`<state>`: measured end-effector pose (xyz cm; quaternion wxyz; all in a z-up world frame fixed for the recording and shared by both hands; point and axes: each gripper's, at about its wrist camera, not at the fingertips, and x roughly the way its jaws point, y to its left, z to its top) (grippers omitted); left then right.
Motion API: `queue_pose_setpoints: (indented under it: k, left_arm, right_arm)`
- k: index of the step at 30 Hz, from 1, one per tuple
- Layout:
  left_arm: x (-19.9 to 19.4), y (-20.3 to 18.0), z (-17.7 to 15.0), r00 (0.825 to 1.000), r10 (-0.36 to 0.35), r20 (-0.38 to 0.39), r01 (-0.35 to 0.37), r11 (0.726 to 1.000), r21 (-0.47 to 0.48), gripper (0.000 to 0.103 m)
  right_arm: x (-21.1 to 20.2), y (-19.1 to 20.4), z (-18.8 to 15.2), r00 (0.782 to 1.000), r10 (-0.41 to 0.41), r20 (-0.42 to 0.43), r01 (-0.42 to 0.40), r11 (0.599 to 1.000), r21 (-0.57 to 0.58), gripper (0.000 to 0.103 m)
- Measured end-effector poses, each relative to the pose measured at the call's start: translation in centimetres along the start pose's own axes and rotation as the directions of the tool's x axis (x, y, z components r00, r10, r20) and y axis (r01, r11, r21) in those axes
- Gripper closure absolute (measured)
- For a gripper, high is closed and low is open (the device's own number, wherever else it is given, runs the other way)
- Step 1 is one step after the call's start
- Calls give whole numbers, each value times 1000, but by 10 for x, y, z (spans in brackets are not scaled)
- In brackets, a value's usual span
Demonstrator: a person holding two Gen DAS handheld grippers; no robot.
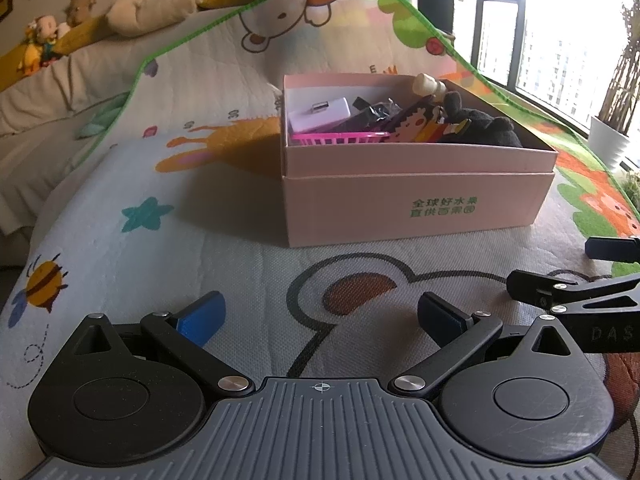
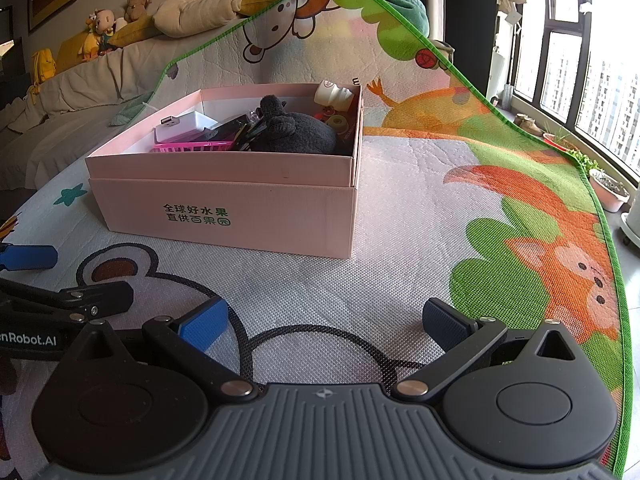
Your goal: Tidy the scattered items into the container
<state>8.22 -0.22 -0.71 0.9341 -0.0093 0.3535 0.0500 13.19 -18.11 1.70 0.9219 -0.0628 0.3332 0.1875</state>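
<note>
pink basket point(image 1: 340, 138) mostly hidden, perhaps empty

home living room | sofa point(image 2: 80, 80) | plush toys point(image 2: 100, 24) | cartoon play mat point(image 2: 400, 200)

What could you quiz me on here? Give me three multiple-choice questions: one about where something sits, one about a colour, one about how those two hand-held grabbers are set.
1. Where is the dark plush toy?
A. inside the pink box
B. on the mat in front of the box
C. held by a gripper

2. What colour is the small slatted basket in the pink box?
A. green
B. bright pink
C. yellow

3. How are the left gripper and the right gripper set?
A. both closed on a toy
B. one open, one closed
C. both open and empty

Answers:
1. A, the plush lies within the box walls, next to a white charger.
2. B, its rim shows bright pink, stronger than the pale box.
3. C, each pair of jaws stands wide apart with only the play mat visible between them.
</note>
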Motion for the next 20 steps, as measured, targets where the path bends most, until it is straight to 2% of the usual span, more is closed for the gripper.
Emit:
queue_pose_setpoints:
  k: [20]
  left_arm:
    - [1, 1, 1, 1000, -7, -6, 7, 1000, -2, 0]
  right_arm:
    - [0, 0, 0, 1000, 0, 0, 0, 1000, 0, 0]
